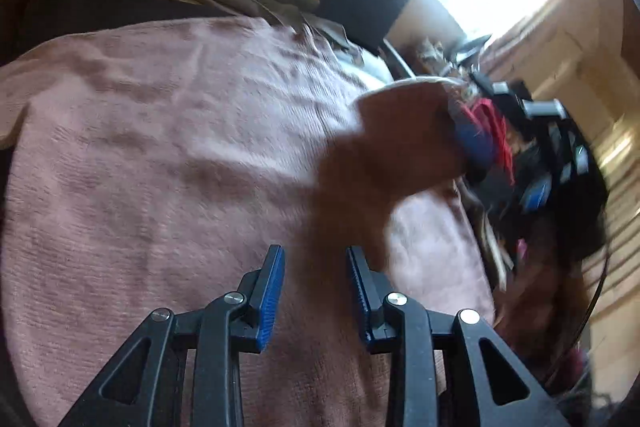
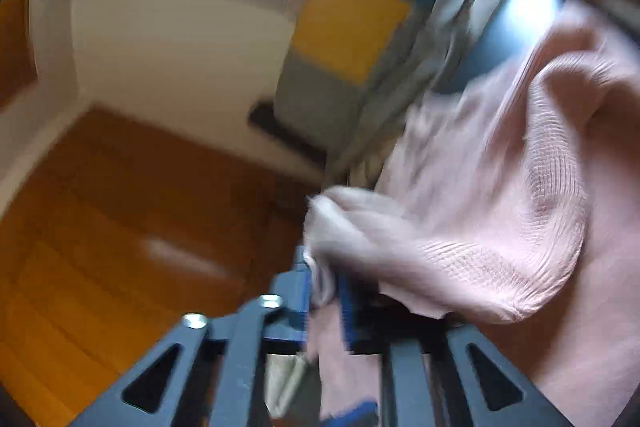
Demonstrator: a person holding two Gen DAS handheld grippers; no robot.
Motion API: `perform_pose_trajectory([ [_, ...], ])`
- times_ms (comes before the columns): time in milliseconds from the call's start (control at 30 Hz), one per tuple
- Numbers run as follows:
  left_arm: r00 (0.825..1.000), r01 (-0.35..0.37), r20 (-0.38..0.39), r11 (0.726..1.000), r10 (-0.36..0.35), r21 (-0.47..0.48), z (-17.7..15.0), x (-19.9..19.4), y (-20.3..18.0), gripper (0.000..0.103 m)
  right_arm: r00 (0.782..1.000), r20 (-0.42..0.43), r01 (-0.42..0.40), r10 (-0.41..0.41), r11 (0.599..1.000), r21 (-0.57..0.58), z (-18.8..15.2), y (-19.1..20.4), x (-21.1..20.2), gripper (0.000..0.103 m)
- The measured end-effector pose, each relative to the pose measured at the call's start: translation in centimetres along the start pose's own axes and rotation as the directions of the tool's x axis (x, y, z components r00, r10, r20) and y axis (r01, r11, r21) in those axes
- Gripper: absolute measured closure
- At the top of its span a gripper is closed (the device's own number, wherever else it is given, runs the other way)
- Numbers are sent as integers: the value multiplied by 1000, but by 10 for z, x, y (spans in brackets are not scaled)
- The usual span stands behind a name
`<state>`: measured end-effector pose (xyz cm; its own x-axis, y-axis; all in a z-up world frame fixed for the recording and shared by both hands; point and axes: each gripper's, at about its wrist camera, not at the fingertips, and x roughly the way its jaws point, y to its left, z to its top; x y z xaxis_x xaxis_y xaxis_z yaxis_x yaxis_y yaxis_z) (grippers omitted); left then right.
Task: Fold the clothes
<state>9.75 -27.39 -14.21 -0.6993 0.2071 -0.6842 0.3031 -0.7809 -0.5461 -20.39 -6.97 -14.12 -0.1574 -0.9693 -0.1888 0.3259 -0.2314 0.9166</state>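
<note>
Draping pink ribbed garment [image 2: 520, 187], corner pinched in right gripper [image 2: 324, 287]; left gripper [image 1: 316, 291] agape.

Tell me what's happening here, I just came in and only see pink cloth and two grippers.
A person is folding a pink knitted garment with a handheld gripper in each hand. The right gripper has its jaws shut on a bunched edge of the garment and holds it lifted. The left gripper hangs above the spread-out cloth with its jaws open, holding nothing. The pictures are blurred by motion.
</note>
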Motion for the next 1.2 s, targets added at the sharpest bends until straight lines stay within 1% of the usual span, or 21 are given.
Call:
perform_pose_trajectory([
  [67,1000,14,12,1000,-14,-8,5,-8,4,72,998,-60,24,-25,1000,-12,-15,-2,10,39],
  [167,997,73,-1,997,-73,-32,11,-9,7,71,985,-106,123,-136,985,-118,-38,-5,2,39],
  [200,997,78,-9,996,-78,-46,11,-6,8,71,978,-114,157,-175,976,-154,-45,-6,-1,39],
  [233,996,83,-16,995,-84,-60,12,-3,9,71,970,-96,202,-223,960,-192,-47,-7,-9,39],
  [267,997,73,-16,995,-74,-69,14,2,10,71,959,-67,256,-276,941,-222,-43,-11,-17,38],
  [300,998,57,-10,996,-58,-75,15,4,10,71,938,-32,327,-346,912,-248,-41,-15,-28,35],
  [367,1000,25,2,996,-25,-88,19,10,11,70,904,5,414,-428,870,-267,-41,-26,-45,33],
  [433,1000,-9,5,993,10,-115,25,19,16,69,880,30,465,-474,849,-249,-41,-44,-65,33],
  [500,1000,-23,-2,988,23,-150,32,28,26,65,857,54,510,-512,828,-234,-42,-62,-83,34],
  [533,1000,-27,-13,984,25,-177,35,33,31,64,866,69,496,-495,834,-244,-42,-64,-84,34],
  [567,999,-36,-7,980,35,-193,38,36,33,63,873,83,484,-480,836,-257,-43,-65,-84,33],
  [633,998,-40,43,982,48,-184,42,38,34,59,869,99,488,-484,810,-325,-47,-63,-76,28],
  [700,998,-40,45,985,49,-168,49,47,30,59,868,94,484,-487,792,-372,-49,-56,-63,18],
  [767,999,-33,15,987,36,-154,53,59,26,59,876,83,469,-476,795,-385,-47,-55,-64,14],
  [867,999,-43,22,992,46,-116,54,70,17,59,887,82,449,-454,808,-382,-45,-57,-68,13],
  [933,997,-70,7,993,71,-94,56,75,8,60,892,83,440,-444,811,-385,-51,-61,-85,12],
  [967,996,-84,6,994,84,-75,56,75,4,63,894,83,436,-440,813,-387,-53,-63,-93,11],
  [1000,995,-94,9,994,94,-52,56,73,0,81,895,81,433,-438,812,-392,-56,-62,-96,10],
  [1033,994,-104,13,994,104,-29,56,72,-3,91,896,78,430,-437,811,-398,-58,-61,-100,10],
  [1067,993,-114,17,993,114,-7,56,70,-7,98,897,76,427,-435,810,-403,-60,-59,-103,9],
  [1200,988,-154,35,984,152,84,57,65,-21,99,896,74,427,-437,806,-409,-61,-58,-103,8],
])
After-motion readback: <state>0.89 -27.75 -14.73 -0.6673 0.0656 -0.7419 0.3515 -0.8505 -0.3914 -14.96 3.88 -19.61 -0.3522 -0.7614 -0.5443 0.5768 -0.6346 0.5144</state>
